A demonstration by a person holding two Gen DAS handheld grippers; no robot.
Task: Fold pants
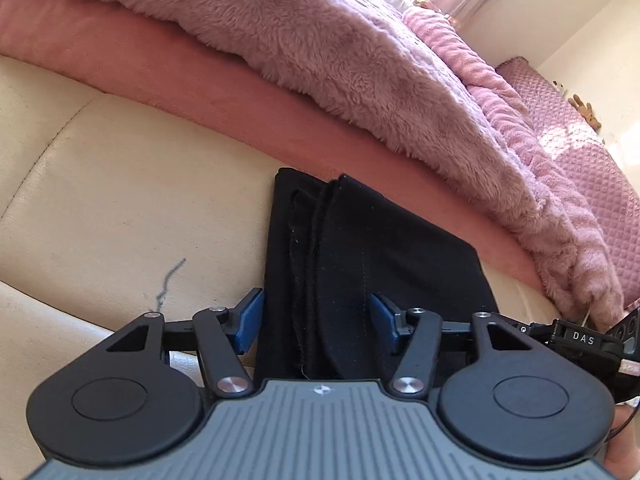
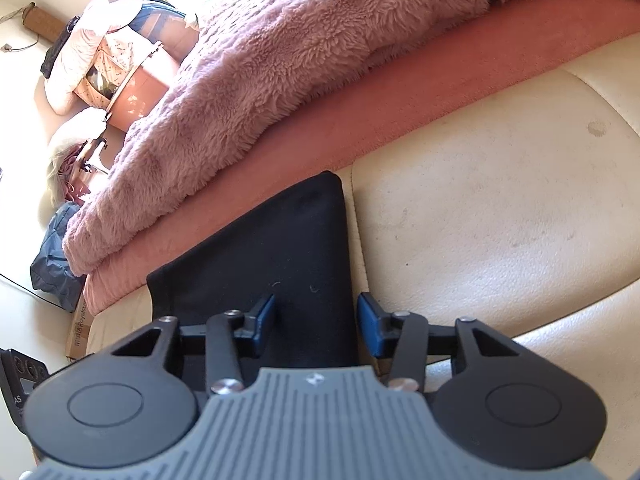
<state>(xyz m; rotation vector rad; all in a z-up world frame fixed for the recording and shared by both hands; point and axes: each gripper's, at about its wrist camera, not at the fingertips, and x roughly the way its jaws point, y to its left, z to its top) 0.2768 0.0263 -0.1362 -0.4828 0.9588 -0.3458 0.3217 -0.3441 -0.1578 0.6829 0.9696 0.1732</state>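
Black pants [image 1: 360, 248] lying folded on cream cushion [image 1: 120, 200], left gripper [image 1: 316, 316] and right gripper [image 2: 316, 316] hovering at six o'clock, jaws standing apart astride the cloth, pink blanket [image 1: 320, 60] at twelve o'clock.

Fluffy pink blanket [image 1: 320, 52] over cream cushion [image 1: 120, 200]

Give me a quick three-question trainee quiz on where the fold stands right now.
1. True or false: the left tool is clamped shut on the black pants.
2. What do the pants rest on? A) pink fluffy blanket B) cream leather surface C) bare floor
3. Fill in: seen from the left wrist, the pants' stacked layer edges show that they are already ____.

Key:
1. False; the blue pads stand apart on either side of the cloth.
2. B, the cream leather surface, beside the pink fluffy blanket.
3. Folded.
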